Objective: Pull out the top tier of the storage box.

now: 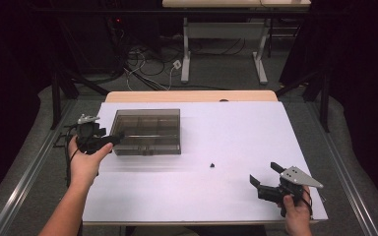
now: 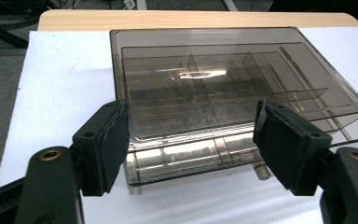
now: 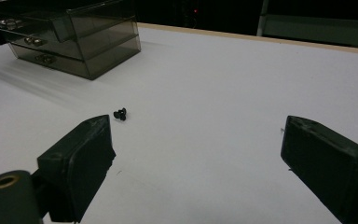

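Observation:
A smoky clear plastic drawer box (image 1: pixel 147 130) lies on the white table top at the left. In the left gripper view the box (image 2: pixel 223 79) shows its inner dividers, and its near end sits between the two jaws. My left gripper (image 1: pixel 114 139) (image 2: pixel 191 140) reaches it from the left, with the pads close beside its two sides and still apart. A small black screw (image 1: pixel 212 165) (image 3: pixel 120 114) lies alone on the sheet. My right gripper (image 1: pixel 264 173) (image 3: pixel 196 154) stands open at the front right, short of the screw, with nothing between its jaws.
The white sheet (image 1: pixel 226 123) covers the table, and a wooden edge (image 1: pixel 192 96) shows at the far side. Beyond it are cables on the floor (image 1: pixel 142 64) and the legs of another table (image 1: pixel 185 54). Metal rails (image 1: pixel 29 162) run along both sides.

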The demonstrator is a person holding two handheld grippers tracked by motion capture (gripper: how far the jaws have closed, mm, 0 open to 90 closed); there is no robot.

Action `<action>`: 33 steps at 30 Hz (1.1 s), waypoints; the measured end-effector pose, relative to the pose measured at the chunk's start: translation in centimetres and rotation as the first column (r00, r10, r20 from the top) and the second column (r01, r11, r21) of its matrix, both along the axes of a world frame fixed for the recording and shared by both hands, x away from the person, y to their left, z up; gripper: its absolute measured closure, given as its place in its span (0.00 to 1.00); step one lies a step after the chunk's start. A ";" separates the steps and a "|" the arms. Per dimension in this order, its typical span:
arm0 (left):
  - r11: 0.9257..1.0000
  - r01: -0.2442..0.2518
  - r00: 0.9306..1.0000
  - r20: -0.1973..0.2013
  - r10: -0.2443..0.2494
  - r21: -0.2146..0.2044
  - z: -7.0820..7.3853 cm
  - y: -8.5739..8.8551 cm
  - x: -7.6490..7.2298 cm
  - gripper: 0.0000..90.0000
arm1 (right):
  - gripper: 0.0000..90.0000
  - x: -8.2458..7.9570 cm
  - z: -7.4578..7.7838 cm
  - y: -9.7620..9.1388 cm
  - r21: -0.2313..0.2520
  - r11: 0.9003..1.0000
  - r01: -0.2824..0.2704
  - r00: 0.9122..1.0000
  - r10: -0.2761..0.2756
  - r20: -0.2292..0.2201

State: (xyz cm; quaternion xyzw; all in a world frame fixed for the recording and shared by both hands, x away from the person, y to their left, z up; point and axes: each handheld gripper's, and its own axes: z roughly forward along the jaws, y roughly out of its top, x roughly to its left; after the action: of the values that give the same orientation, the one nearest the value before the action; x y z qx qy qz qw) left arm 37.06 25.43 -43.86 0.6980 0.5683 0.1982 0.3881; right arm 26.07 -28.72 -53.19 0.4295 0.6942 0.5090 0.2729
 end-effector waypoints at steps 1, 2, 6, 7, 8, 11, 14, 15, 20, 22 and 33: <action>1.000 -0.009 1.000 0.004 0.009 0.001 0.0 0.0 0.1 0.34 | 0.10 0.0 0.0 0.0 0.000 1.000 0.000 1.000 0.001 0.002; 1.000 -0.009 1.000 0.004 0.009 0.001 0.0 0.0 0.1 0.34 | 0.10 0.0 0.0 0.0 0.003 1.000 0.002 1.000 -0.002 0.003; 1.000 -0.007 1.000 -0.010 0.007 0.012 0.2 0.2 0.3 0.35 | 0.10 0.0 0.0 0.0 -0.003 1.000 -0.003 1.000 0.003 0.003; 1.000 -0.012 1.000 -0.008 0.012 0.016 0.2 0.2 0.4 0.35 | 0.10 0.0 0.0 0.0 0.001 1.000 0.002 1.000 -0.002 -0.003; 1.000 -0.011 1.000 -0.009 0.011 0.020 0.2 0.2 0.5 0.35 | 0.10 0.0 0.0 0.0 0.001 1.000 0.003 1.000 -0.003 -0.003; 0.999 -0.011 1.000 -0.020 0.012 0.035 0.2 0.2 0.6 0.38 | 0.10 0.0 0.0 0.0 0.001 1.000 0.002 1.000 -0.002 0.005; 0.999 -0.006 0.999 -0.035 0.008 0.051 0.2 0.3 0.6 0.40 | 0.10 0.0 0.0 -0.1 -0.002 1.000 0.002 1.000 -0.002 0.002; 0.998 -0.008 0.999 -0.044 0.010 0.056 0.2 0.3 0.6 0.43 | 0.10 0.0 0.0 -0.1 -0.005 1.000 0.000 1.000 0.000 0.000; 0.999 -0.018 0.998 -0.058 0.020 0.032 0.1 0.5 0.6 0.49 | 0.10 0.0 -0.1 0.0 0.002 1.000 0.002 1.000 -0.002 -0.005; 1.000 -0.020 0.997 -0.069 0.021 0.023 0.0 0.6 0.7 0.52 | 0.10 0.0 -0.1 0.0 0.001 1.000 0.002 1.000 -0.002 -0.005; 0.997 -0.031 0.993 -0.110 0.039 0.073 -0.6 0.8 0.7 0.71 | 0.10 0.0 -0.1 0.0 -0.001 1.000 -0.001 1.000 0.001 -0.015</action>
State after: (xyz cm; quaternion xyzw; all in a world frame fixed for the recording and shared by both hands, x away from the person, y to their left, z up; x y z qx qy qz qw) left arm 37.72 26.26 -44.44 0.7112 0.5938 0.1859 0.3272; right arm 26.11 -28.69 -53.31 0.4327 0.6966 0.5058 0.2676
